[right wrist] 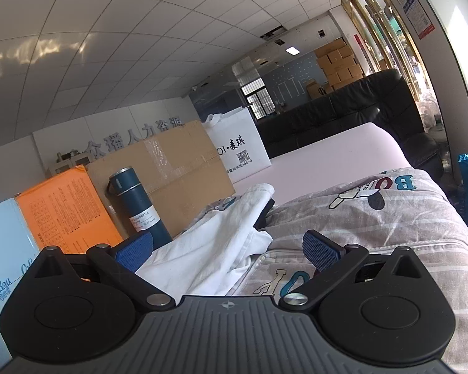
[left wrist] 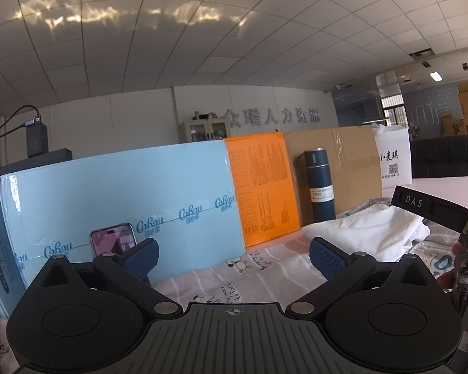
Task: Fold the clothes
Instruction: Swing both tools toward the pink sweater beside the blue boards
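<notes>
lying crumpled, white garment (right wrist: 215,249), no clear axis

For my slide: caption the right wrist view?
Open right gripper above a crumpled white garment on a printed sheet.

left hand-held gripper (left wrist: 232,257) | black body, ribbed grey plate | blue textured pads (left wrist: 326,260) | silver screws
</notes>
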`<action>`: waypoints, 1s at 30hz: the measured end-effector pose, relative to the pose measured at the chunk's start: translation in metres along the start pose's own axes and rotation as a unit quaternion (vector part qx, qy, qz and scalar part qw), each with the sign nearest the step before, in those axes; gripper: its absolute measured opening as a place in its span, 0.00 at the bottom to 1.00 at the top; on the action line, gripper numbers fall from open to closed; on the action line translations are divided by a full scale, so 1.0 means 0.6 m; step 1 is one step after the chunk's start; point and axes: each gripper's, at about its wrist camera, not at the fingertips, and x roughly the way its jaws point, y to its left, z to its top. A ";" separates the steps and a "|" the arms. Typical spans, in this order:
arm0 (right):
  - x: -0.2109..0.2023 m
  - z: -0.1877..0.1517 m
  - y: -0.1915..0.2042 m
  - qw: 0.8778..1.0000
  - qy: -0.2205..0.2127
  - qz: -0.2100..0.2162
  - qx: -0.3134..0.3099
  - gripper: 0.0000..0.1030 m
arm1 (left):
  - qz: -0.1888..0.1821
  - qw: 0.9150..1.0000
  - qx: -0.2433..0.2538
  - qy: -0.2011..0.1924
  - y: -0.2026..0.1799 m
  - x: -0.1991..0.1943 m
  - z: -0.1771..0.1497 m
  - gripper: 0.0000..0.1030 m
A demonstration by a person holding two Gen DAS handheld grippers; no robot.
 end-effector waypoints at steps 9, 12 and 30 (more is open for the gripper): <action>-0.015 -0.002 0.015 0.997 0.027 0.070 -0.029 1.00 | 0.048 0.999 0.000 0.014 0.046 -0.052 -0.017 1.00; -0.029 0.003 0.026 0.992 0.043 0.115 -0.033 1.00 | 0.078 0.997 0.001 0.014 0.070 -0.075 -0.025 1.00; -0.262 -0.044 0.285 0.806 0.145 0.535 -0.206 1.00 | 0.311 0.950 -0.024 0.007 0.298 -0.251 -0.066 1.00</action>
